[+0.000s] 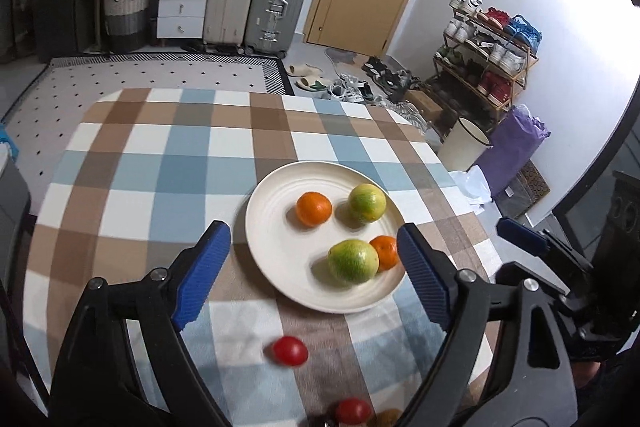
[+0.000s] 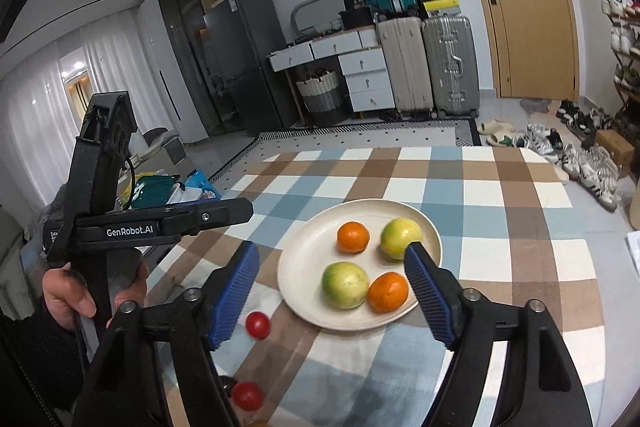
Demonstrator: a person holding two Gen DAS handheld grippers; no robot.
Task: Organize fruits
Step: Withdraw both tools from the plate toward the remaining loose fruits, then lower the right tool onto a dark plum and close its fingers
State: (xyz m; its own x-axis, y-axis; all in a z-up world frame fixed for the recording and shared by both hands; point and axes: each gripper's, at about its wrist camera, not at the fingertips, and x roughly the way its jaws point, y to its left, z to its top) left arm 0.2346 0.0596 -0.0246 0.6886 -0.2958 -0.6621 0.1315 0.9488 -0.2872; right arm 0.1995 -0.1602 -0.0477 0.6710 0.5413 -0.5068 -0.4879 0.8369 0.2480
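White plate [image 1: 276, 267] is sitting on the checked tabletop [image 1: 160, 167], holding two oranges [image 1: 314, 209] and two green-yellow fruits [image 1: 353, 261]. Two red tomatoes [image 1: 290, 351] are lying on the cloth just off the plate's near rim. Left gripper [image 1: 316, 275] and right gripper [image 2: 332, 287] are both hanging above the plate, jaws released, gripping nothing.

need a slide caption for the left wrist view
Open left gripper above a white plate holding two oranges and two green citrus; two cherry tomatoes wait on the checked tablecloth.
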